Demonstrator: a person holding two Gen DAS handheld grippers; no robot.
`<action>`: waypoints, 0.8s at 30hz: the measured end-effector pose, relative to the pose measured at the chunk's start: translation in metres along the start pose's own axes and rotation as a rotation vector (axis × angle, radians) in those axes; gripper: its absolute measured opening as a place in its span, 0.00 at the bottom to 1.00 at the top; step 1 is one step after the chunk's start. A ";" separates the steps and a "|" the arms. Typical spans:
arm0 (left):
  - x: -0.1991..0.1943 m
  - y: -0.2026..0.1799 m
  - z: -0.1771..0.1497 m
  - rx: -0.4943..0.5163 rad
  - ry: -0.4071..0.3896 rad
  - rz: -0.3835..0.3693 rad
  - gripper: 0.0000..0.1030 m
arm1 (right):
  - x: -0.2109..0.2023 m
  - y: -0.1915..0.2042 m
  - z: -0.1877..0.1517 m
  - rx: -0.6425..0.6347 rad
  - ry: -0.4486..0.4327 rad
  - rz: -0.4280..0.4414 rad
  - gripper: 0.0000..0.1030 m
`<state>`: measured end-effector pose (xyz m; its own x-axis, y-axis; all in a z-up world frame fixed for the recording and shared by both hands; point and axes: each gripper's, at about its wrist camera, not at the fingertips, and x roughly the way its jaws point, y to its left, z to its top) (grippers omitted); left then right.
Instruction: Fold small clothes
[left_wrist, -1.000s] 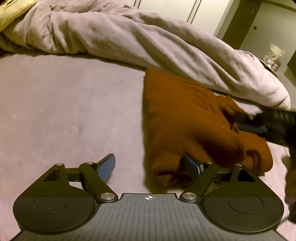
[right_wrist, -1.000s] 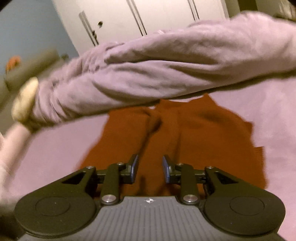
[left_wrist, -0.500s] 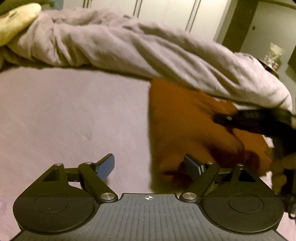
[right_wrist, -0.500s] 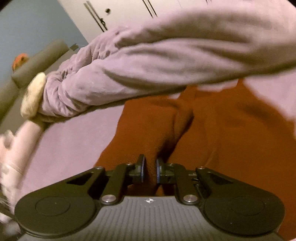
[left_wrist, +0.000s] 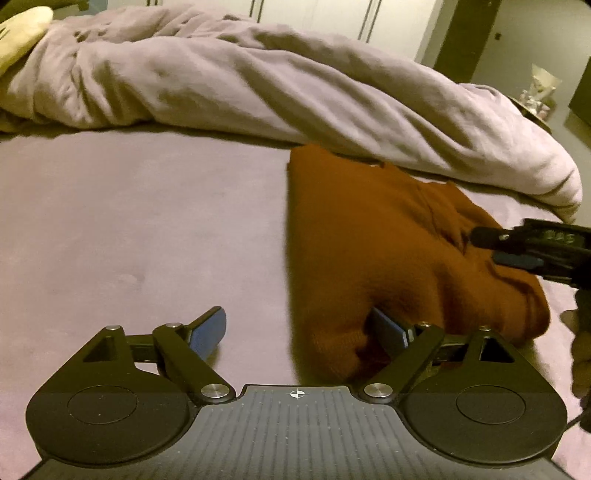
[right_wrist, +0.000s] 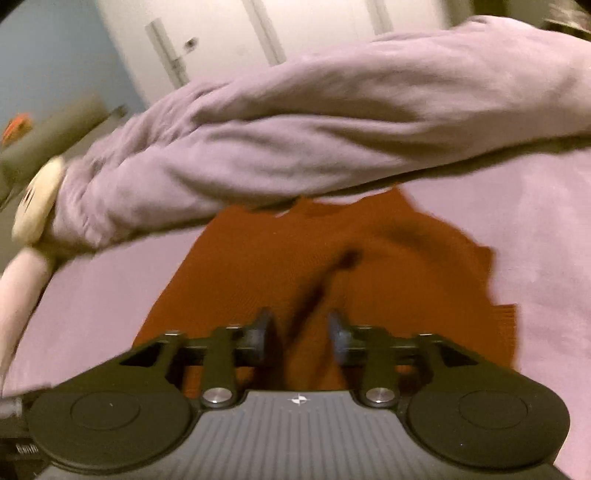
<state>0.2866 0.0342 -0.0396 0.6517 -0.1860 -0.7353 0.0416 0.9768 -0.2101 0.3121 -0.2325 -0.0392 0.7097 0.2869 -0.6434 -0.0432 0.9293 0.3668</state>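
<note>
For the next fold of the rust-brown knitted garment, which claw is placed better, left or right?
Probably the right claw. It is open directly over the middle of the rust-brown knitted garment. The left claw is open wide at the garment's near corner, mostly over the bare mauve bedsheet.

Matt rust knit garment (left_wrist: 373, 236), seemingly ribbed at hem; soft lilac cloth duvet (left_wrist: 280, 85).

A rust-brown knitted garment (left_wrist: 369, 236) lies partly folded on the bed. Its far edge touches the heaped blanket. A dark crease runs down its middle.
</note>
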 end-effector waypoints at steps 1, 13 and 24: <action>0.000 0.002 -0.001 -0.009 0.001 -0.004 0.88 | -0.001 -0.006 0.002 0.024 -0.005 -0.001 0.55; 0.000 -0.003 -0.002 0.005 0.002 0.011 0.88 | 0.041 -0.013 0.008 0.248 0.113 0.257 0.79; -0.023 -0.015 0.000 0.061 -0.033 0.004 0.91 | 0.023 0.070 0.020 -0.450 0.012 -0.003 0.18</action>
<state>0.2707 0.0240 -0.0192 0.6763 -0.1796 -0.7143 0.0843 0.9823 -0.1672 0.3396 -0.1653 -0.0149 0.7020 0.2839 -0.6531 -0.3441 0.9382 0.0380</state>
